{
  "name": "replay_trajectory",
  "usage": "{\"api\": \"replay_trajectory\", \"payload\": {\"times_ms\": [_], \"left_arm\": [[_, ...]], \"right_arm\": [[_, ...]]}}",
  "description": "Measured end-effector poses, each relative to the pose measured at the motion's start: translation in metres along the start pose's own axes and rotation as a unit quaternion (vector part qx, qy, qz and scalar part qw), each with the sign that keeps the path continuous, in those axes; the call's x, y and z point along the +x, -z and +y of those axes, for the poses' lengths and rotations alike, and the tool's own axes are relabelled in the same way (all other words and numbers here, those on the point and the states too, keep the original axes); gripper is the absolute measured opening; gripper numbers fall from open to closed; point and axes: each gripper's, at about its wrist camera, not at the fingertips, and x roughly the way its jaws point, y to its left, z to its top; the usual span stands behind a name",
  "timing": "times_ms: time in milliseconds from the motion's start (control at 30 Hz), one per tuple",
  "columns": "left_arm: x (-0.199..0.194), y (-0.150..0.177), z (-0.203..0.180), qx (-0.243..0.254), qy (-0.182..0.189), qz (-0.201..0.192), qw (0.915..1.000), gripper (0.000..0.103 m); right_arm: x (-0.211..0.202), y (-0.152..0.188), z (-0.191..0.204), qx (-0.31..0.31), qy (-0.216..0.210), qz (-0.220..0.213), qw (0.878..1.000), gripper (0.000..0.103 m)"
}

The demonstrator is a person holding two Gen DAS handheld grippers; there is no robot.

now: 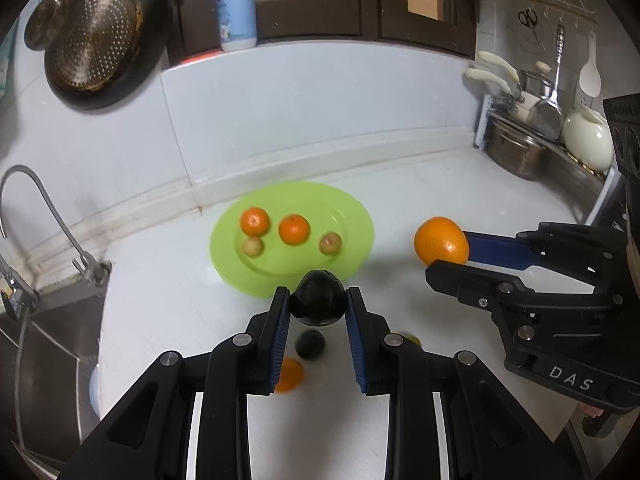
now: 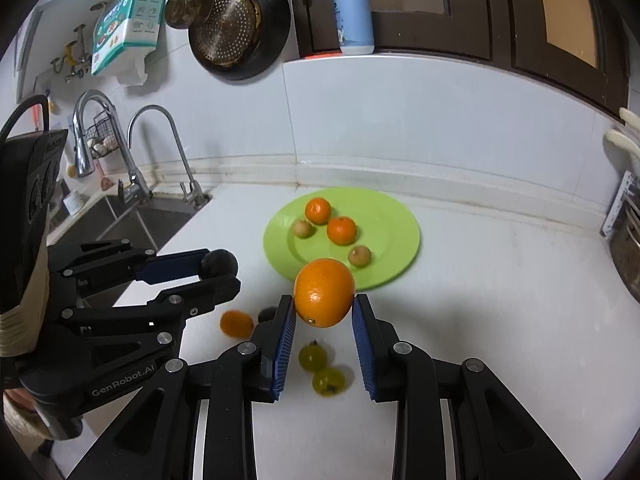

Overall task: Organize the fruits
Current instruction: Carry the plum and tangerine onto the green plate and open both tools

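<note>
Above the tabletop [image 1: 420, 184], in the left wrist view, the left tool [image 1: 318, 300] is clamped on a dark plum [image 1: 318, 298], the blue pads pressing its two sides so it hangs clear of the surface, just this side of the green plate [image 1: 352, 216]. The plate already carries two small oranges [image 1: 294, 229] and two pale little fruits [image 1: 330, 243], which suggests it is the collecting spot. To the right of the plate the right tool [image 1: 448, 256] grips a big orange [image 1: 441, 241], also lifted. Nearer than the plate, under the left tool, another dark fruit [image 1: 310, 344] and an orange one [image 1: 289, 374] lie loose, likely waiting their turn.

In the right wrist view, the right tool [image 2: 324, 308] pinches the big orange [image 2: 324, 292] at its widest part, a hold that should keep a round fruit from rolling out. It sits just short of the plate [image 2: 400, 220]. Left of the plate the left tool [image 2: 220, 270] holds the plum [image 2: 219, 263]. Two green grapes [image 2: 313, 356] rest on the tabletop nearer than the plate, below the orange.
</note>
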Motion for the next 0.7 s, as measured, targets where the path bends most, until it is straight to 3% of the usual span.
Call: {"api": "replay_trajectory", "payload": {"times_ms": [700], "left_arm": [[0.086,-0.040,0.038,-0.002,0.008,0.034,0.9994,0.028]], "right_arm": [[0.082,-0.051,-0.022,0.016,0.006,0.016,1.000,0.030]]}}
